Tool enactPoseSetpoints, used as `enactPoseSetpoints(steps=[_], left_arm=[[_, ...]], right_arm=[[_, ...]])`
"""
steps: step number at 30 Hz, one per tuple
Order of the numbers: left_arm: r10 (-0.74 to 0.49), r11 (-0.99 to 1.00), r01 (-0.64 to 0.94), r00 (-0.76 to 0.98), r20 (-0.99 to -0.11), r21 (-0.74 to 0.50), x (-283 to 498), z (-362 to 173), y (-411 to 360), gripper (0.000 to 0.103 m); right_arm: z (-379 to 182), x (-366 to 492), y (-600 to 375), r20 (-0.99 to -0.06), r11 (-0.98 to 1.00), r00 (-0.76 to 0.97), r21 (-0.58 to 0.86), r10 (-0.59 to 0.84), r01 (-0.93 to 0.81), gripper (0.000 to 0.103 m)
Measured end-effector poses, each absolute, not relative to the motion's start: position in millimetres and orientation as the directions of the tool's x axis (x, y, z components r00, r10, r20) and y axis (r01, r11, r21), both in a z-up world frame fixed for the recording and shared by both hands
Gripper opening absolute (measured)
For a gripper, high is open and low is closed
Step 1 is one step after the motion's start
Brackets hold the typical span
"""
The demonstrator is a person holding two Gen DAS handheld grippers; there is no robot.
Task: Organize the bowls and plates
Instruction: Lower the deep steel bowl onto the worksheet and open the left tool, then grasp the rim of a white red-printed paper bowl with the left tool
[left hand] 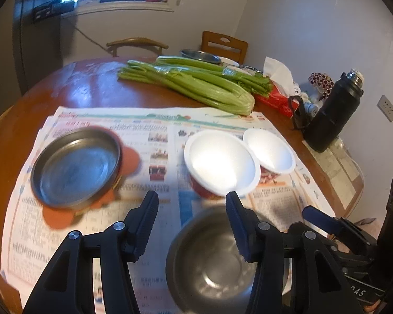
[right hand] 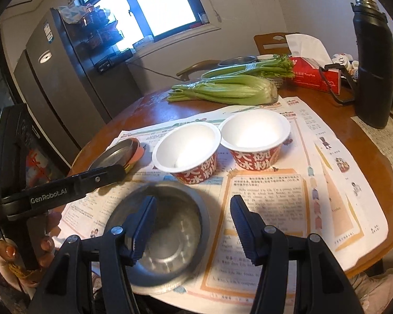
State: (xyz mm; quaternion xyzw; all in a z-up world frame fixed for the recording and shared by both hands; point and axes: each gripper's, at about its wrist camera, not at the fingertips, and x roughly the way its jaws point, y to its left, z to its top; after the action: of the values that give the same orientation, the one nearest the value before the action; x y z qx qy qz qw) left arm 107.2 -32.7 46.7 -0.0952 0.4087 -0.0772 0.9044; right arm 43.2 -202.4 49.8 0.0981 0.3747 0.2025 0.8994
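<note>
On the newspaper-covered worktop [right hand: 374, 162]: two paper bowls [right hand: 187, 149] side by side at centre, mouths up, one steel bowl [right hand: 157, 230] nearest, one steel plate [left hand: 76, 167] lying flat at left. Left tool [left hand: 191, 209] and right tool [right hand: 194, 214] are spread, pinching nothing.

celery [left hand: 196, 89] beside a red tissue box [left hand: 275, 99], black flask [left hand: 332, 112] right, newspaper [left hand: 144, 133] underneath
</note>
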Motion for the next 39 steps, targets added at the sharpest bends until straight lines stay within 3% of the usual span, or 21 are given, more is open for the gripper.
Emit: enactPoseSetpoints(steps=[16,30,36,39], left_arm=[[-0.257,0.964,0.099,0.586,-0.769,-0.246,184,25,-37,0.055],[-0.314,0.946,0.109,0.538,-0.782,-0.304,217,0,-35,0.055],[-0.367,0.928,0.140,0.507,-0.780,-0.345,220,-6,-41,0.036],[-0.361,0.931,0.150,0.516,-0.777,-0.332,217,-3,-43,0.035]], right_arm=[[25,109,-182,-0.691,0.892,0.571,0.404,0.444,-0.205,0.058],[18,133,-163,-0.712,0.907,0.564,0.352,0.419,-0.231,0.057],[19,135,-153,-0.712,0.909,0.565,0.325,0.417,-0.260,0.057],[21,133,-148,-0.713,0.914,0.572,0.305,0.405,-0.266,0.057]])
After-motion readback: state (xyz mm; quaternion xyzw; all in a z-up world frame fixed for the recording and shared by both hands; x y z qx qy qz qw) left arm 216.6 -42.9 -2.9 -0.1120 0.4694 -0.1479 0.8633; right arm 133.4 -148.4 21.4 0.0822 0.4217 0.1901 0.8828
